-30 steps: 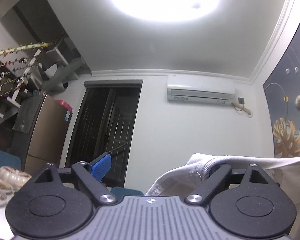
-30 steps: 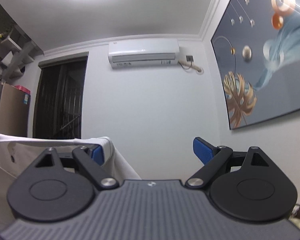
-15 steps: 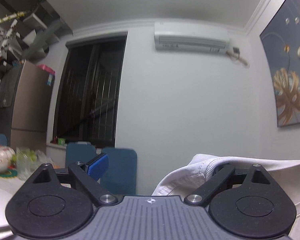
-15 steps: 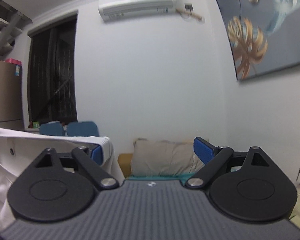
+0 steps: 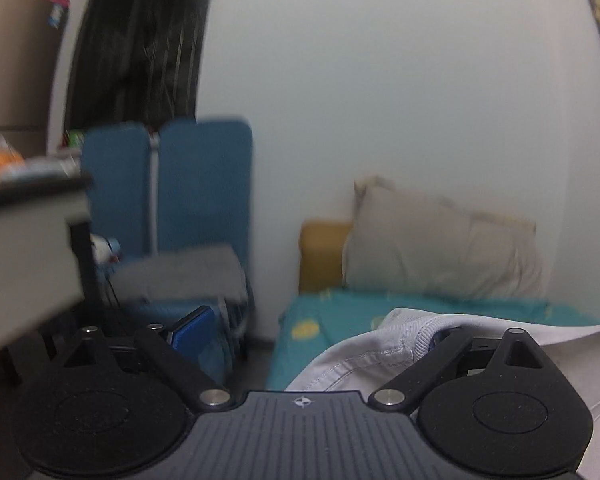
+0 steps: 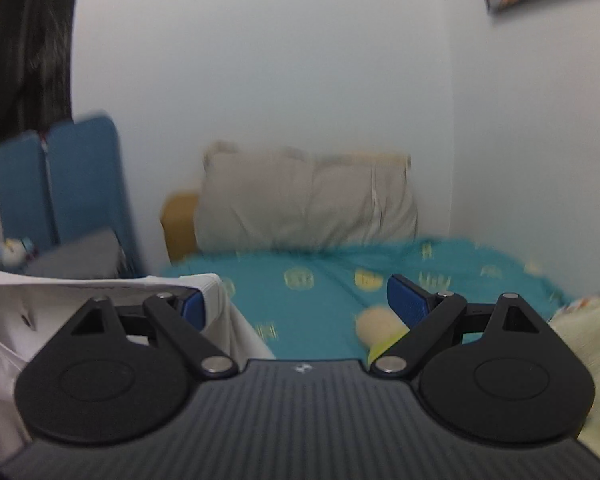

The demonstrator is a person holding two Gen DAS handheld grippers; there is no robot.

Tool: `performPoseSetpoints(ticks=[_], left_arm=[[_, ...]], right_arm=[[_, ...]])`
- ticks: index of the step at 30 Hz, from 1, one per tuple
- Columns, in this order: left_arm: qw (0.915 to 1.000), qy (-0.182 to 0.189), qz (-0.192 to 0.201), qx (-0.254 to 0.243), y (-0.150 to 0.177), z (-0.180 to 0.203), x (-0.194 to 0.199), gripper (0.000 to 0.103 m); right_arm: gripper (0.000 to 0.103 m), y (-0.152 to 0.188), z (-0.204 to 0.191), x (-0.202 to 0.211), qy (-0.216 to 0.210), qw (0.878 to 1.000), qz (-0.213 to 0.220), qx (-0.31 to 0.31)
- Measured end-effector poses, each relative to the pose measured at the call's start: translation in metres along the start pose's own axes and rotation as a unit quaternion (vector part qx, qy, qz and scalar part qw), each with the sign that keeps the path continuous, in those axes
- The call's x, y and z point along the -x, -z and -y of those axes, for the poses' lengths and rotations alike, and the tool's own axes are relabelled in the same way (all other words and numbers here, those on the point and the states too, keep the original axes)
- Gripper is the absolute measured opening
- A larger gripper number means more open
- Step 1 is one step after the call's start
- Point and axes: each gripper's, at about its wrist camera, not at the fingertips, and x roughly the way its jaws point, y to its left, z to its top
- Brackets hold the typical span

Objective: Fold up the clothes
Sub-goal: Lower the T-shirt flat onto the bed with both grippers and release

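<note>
left claw: my left gripper (image 5: 312,332) has its jaws spread wide; the white cotton garment with a ribbed collar (image 5: 412,350) is draped over the right-hand finger, hooked there and not pinched.
right claw: my right gripper (image 6: 296,304) is spread just as wide, with the same white garment (image 6: 100,284) hung over its left-hand blue pad (image 6: 194,306); the other pad stands free.
garment: it spans between my two tools, held up in the air above the near end of the bed, top edge fairly taut, the rest hanging below out of view.
step in hand: i judge i'm carrying the cloth spread open toward the bed, either to lay it flat for folding or mid-fold with an edge lifted; these blurred views don't settle which.
next move: whichever it is, both tools must travel level and together so the cloth doesn't slide off the open fingers.
surface: a teal bedsheet with pale yellow patches (image 6: 340,280), a round cream lump (image 6: 374,326) on it, pale green fabric (image 6: 580,344) at my right edge.
beyond: a beige pillow (image 6: 308,200) against a mustard headboard (image 6: 178,224).
room: blue folding panels (image 5: 204,184) and a table edge (image 5: 32,200) to the left, plain white wall behind.
</note>
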Motion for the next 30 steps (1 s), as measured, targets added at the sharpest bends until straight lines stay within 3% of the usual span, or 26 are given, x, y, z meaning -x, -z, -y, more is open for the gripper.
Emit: performPoseSetpoints(ticks=[4,6,8,11,13,17,23,30], left_arm=[[0.9935,0.009,-0.112,-0.020,0.082,0.007,-0.112,0.093],[0.9829,0.013,-0.175,-0.056,0.113,0.016,-0.151,0.082],[0.9710,0.033,-0.225,-0.075,0.136,0.021,-0.172,0.085],[0.9635,0.065,-0.250,-0.072,0.141,0.022,-0.175,0.087],[0.9610,0.090,-0.253,-0.065,0.135,0.016,-0.167,0.097],[0.9590,0.127,-0.247,-0.055,0.111,-0.001,-0.128,0.102],[0.9717,0.121,-0.200,-0.032,0.092,-0.033,-0.026,0.102],[0.9876,0.086,-0.131,-0.007,0.086,-0.083,0.146,0.102]], right_arm=[[0.091,0.067,0.012,-0.101,-0.020,0.995,-0.094,-0.009],[0.091,0.094,0.017,-0.140,-0.038,0.986,-0.162,-0.022],[0.091,0.117,0.018,-0.156,-0.077,0.974,-0.210,-0.036],[0.091,0.118,0.014,-0.158,-0.148,0.963,-0.222,-0.047],[0.091,0.111,0.010,-0.147,-0.184,0.961,-0.199,-0.057],[0.094,0.096,0.008,-0.128,-0.232,0.943,-0.210,-0.116],[0.094,0.082,0.007,-0.030,-0.182,0.962,-0.169,-0.111],[0.094,0.072,0.000,0.125,-0.144,0.981,-0.117,-0.064]])
